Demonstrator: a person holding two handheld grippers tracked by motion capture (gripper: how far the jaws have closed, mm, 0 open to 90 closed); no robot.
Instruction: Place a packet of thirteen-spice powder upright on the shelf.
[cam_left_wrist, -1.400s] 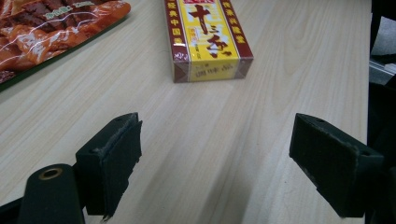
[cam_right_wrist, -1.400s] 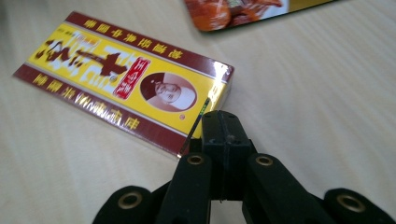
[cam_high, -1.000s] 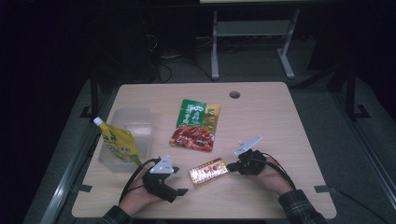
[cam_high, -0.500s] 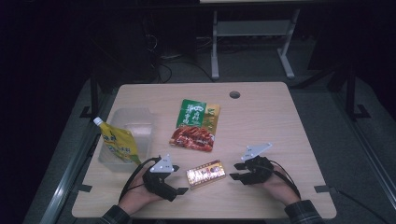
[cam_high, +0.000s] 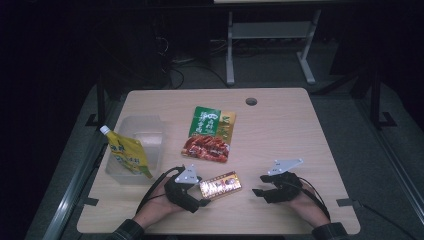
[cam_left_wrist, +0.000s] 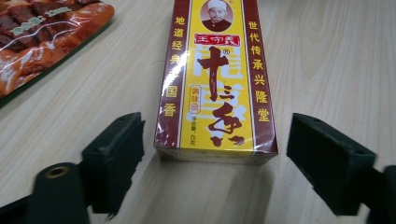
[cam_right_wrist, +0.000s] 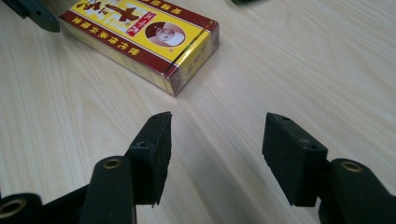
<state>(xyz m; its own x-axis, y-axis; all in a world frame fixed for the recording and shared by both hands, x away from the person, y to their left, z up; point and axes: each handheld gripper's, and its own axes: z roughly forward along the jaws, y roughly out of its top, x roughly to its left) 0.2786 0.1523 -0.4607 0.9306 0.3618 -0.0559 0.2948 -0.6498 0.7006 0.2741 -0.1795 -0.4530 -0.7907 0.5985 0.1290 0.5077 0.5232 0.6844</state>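
Flat box (cam_left_wrist: 215, 81) marked 十三香 and 王守義 lies at 6 o'clock on bench (cam_high: 300, 130), its near end between the spread, empty left tongs (cam_left_wrist: 210, 163); right tongs (cam_right_wrist: 215, 154) spread, empty, at its 3 o'clock.

One worktop (cam_high: 280, 130) carries everything. On it lies one box (cam_high: 220, 184), yellow and dark red with Chinese lettering, flat on its broad face. There is one flat packet (cam_high: 209, 134), green at the top and printed with food at the bottom. One clear tub (cam_high: 150, 131) stands at the left, and one yellow spouted pouch (cam_high: 127, 154) with a white cap leans in it. That makes four loose things in all. Two tools are at the near edge, the left tool (cam_high: 202, 197) and the right tool (cam_high: 257, 186), each with two black jaws spread apart. The worktop has one round hole (cam_high: 251, 101) near its far edge.
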